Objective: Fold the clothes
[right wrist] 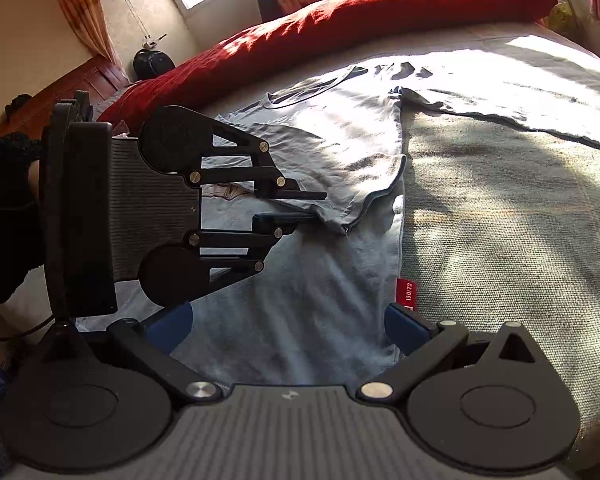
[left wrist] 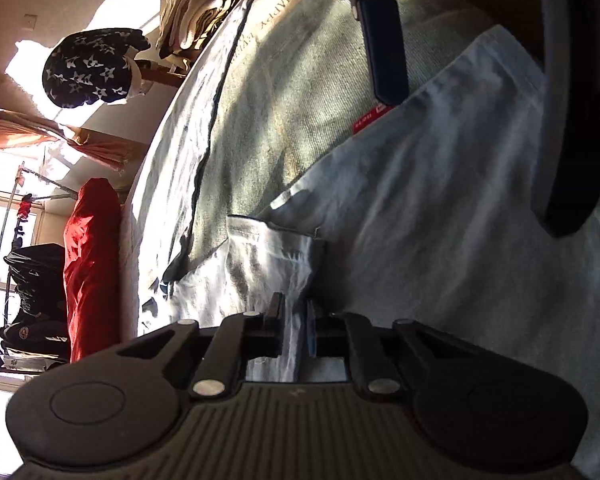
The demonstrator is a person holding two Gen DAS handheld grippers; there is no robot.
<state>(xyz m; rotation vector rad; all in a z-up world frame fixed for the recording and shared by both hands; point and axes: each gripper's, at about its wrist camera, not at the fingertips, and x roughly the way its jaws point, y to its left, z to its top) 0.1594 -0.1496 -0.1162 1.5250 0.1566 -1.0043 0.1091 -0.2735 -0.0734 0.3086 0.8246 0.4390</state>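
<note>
A light blue T-shirt (right wrist: pixel 320 292) lies flat on the bed's grey blanket (right wrist: pixel 500 220), with a red label (right wrist: pixel 406 290) at its side seam. My left gripper (right wrist: pixel 320 205) comes in from the left and is shut on the shirt's sleeve (right wrist: pixel 364 200), whose edge is lifted and bunched. In the left wrist view the fabric (left wrist: pixel 292 344) runs between the closed fingers of the left gripper (left wrist: pixel 294 320). My right gripper (right wrist: pixel 288 330) stands wide open over the shirt's lower part, one blue finger (right wrist: pixel 408 328) beside the label. From the left wrist it shows as the right gripper (left wrist: pixel 472 80) at the top.
A red duvet (right wrist: pixel 380 12) is heaped along the far side of the bed under the window. A second pale garment (right wrist: pixel 520 92) with dark print lies spread at the right. A pile of folded clothes (left wrist: pixel 192 20) sits at the bed's far end. A gloved hand (right wrist: pixel 8 184) holds the left gripper.
</note>
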